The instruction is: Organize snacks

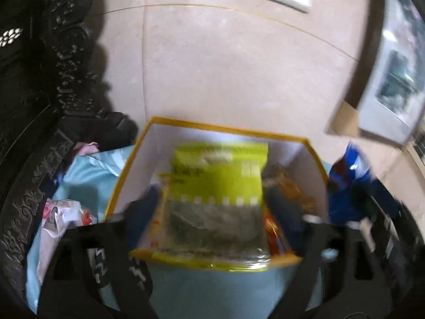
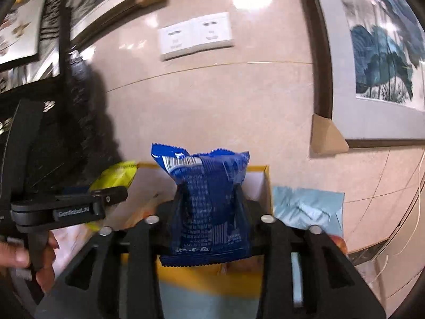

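A yellow-rimmed box [image 1: 316, 156] stands on a light blue cloth. My left gripper [image 1: 215, 212] is over the box with its jaws wide apart; a lime-green seaweed snack packet [image 1: 217, 186] lies between them, whether gripped I cannot tell. Other snack wrappers [image 1: 289, 188] lie in the box. My right gripper [image 2: 209, 199] is shut on a blue snack packet [image 2: 207, 186] and holds it upright above the box's right part [image 2: 267, 183]. That blue packet shows in the left wrist view [image 1: 350, 180], right of the box. The left gripper shows in the right wrist view [image 2: 106, 202] with the green packet [image 2: 117, 176].
A tiled wall with white sockets [image 2: 196, 36] rises close behind the box. Dark carved furniture [image 1: 39, 106] stands on the left. Framed pictures [image 2: 377, 53] lean at the right. More wrapped snacks [image 1: 61, 218] lie on the blue cloth [image 1: 87, 175] left of the box.
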The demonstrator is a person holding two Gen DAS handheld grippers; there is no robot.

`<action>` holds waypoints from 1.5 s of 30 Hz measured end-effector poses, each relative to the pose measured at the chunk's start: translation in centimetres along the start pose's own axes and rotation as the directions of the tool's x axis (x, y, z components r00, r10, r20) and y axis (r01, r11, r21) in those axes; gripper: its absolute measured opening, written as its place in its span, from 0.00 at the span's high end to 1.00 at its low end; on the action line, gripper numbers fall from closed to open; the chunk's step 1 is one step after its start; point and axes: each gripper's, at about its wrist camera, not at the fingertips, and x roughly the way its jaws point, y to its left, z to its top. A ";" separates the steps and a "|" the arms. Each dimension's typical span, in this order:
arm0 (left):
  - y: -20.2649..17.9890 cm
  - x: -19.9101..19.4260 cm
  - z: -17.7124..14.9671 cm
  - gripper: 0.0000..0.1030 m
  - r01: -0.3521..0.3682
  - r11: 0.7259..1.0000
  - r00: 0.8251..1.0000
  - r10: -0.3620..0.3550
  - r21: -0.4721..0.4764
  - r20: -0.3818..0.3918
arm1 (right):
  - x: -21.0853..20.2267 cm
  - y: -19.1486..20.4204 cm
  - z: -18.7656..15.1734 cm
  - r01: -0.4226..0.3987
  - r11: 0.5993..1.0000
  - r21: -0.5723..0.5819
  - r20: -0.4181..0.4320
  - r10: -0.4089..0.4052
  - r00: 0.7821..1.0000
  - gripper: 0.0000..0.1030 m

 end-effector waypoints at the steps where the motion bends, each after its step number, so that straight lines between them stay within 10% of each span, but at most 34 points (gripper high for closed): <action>1: 0.0 0.2 -0.3 0.02 -0.010 1.000 1.000 0.010 -0.015 0.001 | 0.0 0.0 -0.3 0.005 1.000 -0.005 0.009 -0.005 1.000 0.18; 25: 2.6 -12.8 -11.4 0.02 0.076 0.997 0.997 -0.076 -0.019 0.002 | -15.5 4.3 -6.6 -0.047 0.994 -0.097 0.044 0.051 0.998 0.05; 33: 3.4 -17.8 -15.0 0.05 -0.017 1.000 0.995 0.017 0.000 0.096 | -19.4 5.8 -8.9 -0.082 0.991 -0.102 0.046 0.087 0.995 0.05; 45: 4.2 -19.0 -17.4 0.02 -0.016 1.000 1.000 0.016 0.008 0.014 | -21.2 6.3 -10.0 -0.090 0.993 -0.076 0.049 0.094 0.994 0.05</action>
